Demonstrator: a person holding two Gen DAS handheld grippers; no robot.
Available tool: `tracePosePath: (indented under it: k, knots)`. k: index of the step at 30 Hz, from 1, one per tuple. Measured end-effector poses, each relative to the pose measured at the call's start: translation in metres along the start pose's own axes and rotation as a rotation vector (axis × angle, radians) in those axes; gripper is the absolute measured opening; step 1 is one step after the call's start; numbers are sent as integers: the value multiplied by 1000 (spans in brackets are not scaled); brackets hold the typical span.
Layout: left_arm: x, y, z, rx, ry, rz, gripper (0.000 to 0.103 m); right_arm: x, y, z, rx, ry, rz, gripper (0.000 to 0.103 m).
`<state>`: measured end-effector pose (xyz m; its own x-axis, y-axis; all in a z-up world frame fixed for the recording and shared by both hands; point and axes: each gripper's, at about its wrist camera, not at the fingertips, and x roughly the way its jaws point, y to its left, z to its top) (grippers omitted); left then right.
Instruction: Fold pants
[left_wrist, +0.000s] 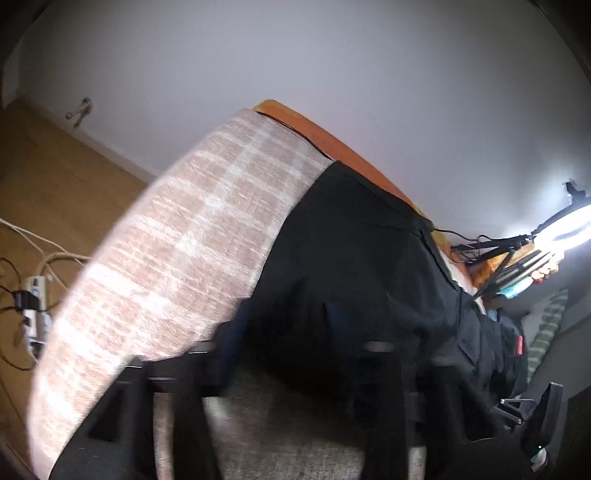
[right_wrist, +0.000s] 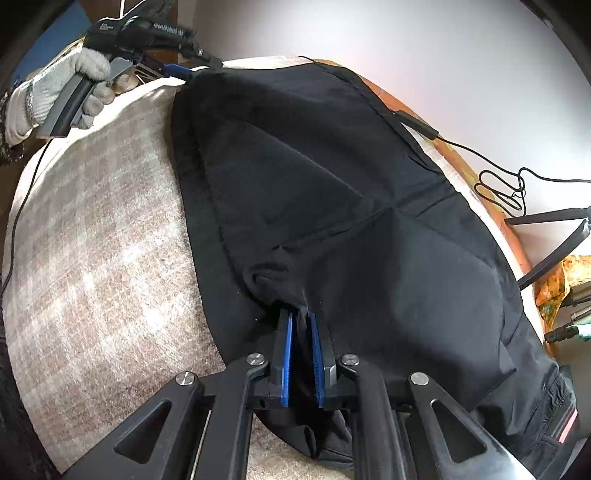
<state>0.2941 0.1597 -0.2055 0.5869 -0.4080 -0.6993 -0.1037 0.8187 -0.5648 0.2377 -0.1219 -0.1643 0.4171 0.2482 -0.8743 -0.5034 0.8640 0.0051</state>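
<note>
While black pants (right_wrist: 332, 177) lie on the checked blanket (right_wrist: 92, 258), right gripper (right_wrist: 301, 321) pinches a fabric fold – left gripper (right_wrist: 184, 72) at far corner, grip unclear

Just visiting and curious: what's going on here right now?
Right gripper pinching black pants. Left gripper at their far edge, grip unclear. Pants spread on checked cloth. Black cable beside, not in the way.

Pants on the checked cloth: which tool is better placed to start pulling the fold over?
Right, probably. The right tool is shut on a bunched fold of the black pants at the near edge. The left tool sits at the far corner; its grip is unclear.
</note>
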Motion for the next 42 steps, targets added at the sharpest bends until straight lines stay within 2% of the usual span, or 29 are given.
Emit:
tracePosePath:
  k: [3, 5, 8, 10, 12, 14, 15, 19, 20, 21, 22, 24, 29, 33, 35, 38, 40, 41, 42]
  knots:
    - [-2, -5, -3, 23, -30, -34, 11, 0, -1, 0, 1, 0, -2, 8]
    - [-6, -12, -4, 58, -59, -39, 9, 0, -1, 0, 1, 3, -4, 8]
    - [-12, -15, -4, 58, -82, -65, 8, -5, 3, 0, 1, -1, -1, 11]
    - [-15, -14, -3, 62, -87, -66, 8, -10, 7, -2, -19, -13, -8, 28]
    - [-17, -12, -4, 61, -87, -65, 8, -13, 13, -5, -60, -17, -24, 51]
    - [-19, -12, -4, 69, -91, -60, 8, -14, 18, -7, -92, -12, -31, 63]
    - [-19, -14, -5, 76, -93, -54, 8, -13, 20, -9, -108, -8, -41, 64]
    - [-21, -18, -4, 83, -97, -56, 7, -14, 21, -9, -120, -1, -39, 60]
    - [-23, -19, -3, 88, -100, -57, 7, -14, 20, -10, -118, 1, -19, 50]
    - [-25, -20, -3, 96, -105, -56, 7, -12, 17, -10, -108, 10, -2, 29]
    - [-25, -21, -3, 100, -108, -54, 7, -11, 16, -9, -92, 17, 17, 27]
    - [-30, -23, -2, 112, -119, -56, 7, -11, 18, -7, -92, 22, -32, 0]
    - [-36, -19, -5, 121, -115, -50, 7, -23, 19, -7, -97, 13, -9, 0]
    - [-50, -23, -10, 176, -118, -16, 6, -43, 11, -10, -41, -13, 42, 0]
    - [-55, -20, -10, 197, -111, 3, 6, -49, 10, -14, -62, -26, 54, 0]
    - [-56, -3, -8, 144, -106, 49, 5, -34, 18, -13, -111, 20, 38, 0]
    - [-60, 10, -8, 104, -113, 77, 5, -22, 22, -15, -113, 60, 56, 5]
    - [-65, 17, -8, 85, -119, 78, 5, -19, 24, -14, -117, 73, 68, 12]
    - [-69, 21, -8, 73, -122, 73, 5, -19, 27, -13, -127, 72, 75, 25]
